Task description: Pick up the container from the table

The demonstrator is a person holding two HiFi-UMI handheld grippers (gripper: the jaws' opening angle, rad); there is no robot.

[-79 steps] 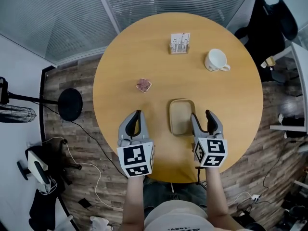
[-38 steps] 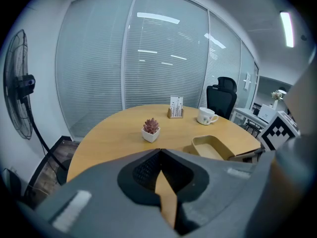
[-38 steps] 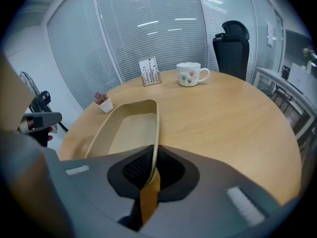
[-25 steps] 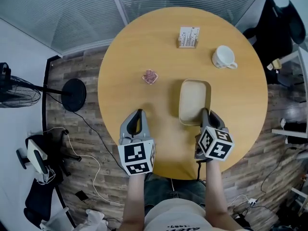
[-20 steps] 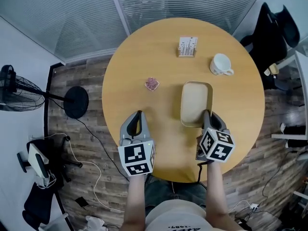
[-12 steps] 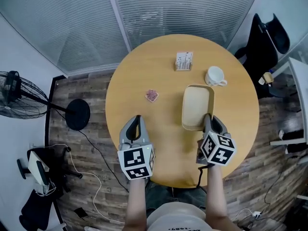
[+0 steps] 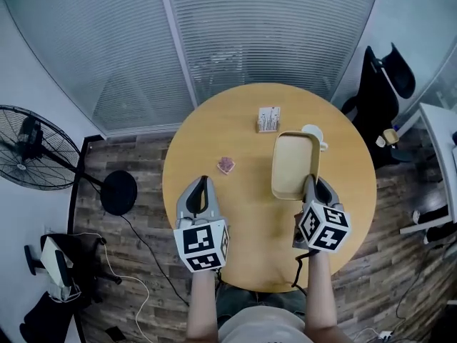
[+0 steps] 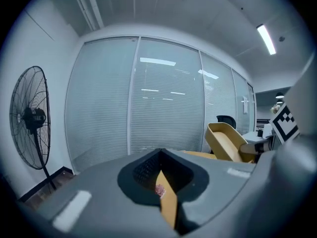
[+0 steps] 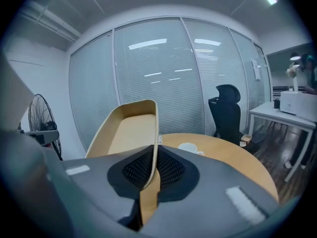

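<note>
A tan oblong container (image 7: pixel 294 165) hangs above the round wooden table (image 7: pixel 243 213), lifted off it and tilted. My right gripper (image 7: pixel 311 183) is shut on the container's near rim; in the right gripper view the container (image 9: pixel 130 133) rises from between the jaws, its thin wall pinched there. My left gripper (image 7: pixel 202 185) hovers over the table's left front with its jaws shut and nothing between them. In the left gripper view the container (image 8: pixel 225 142) shows at the right.
On the table stand a white cup (image 7: pixel 315 136), a small card holder (image 7: pixel 268 119) and a small pink object (image 7: pixel 226 165). A floor fan (image 7: pixel 32 147) stands at the left, a black office chair (image 7: pixel 378 84) at the right, blinds-covered glass walls behind.
The right gripper has raised the container off the table while the camera rose too, so the table looks smaller. Three seconds ago the right gripper was open around the container's near end.
</note>
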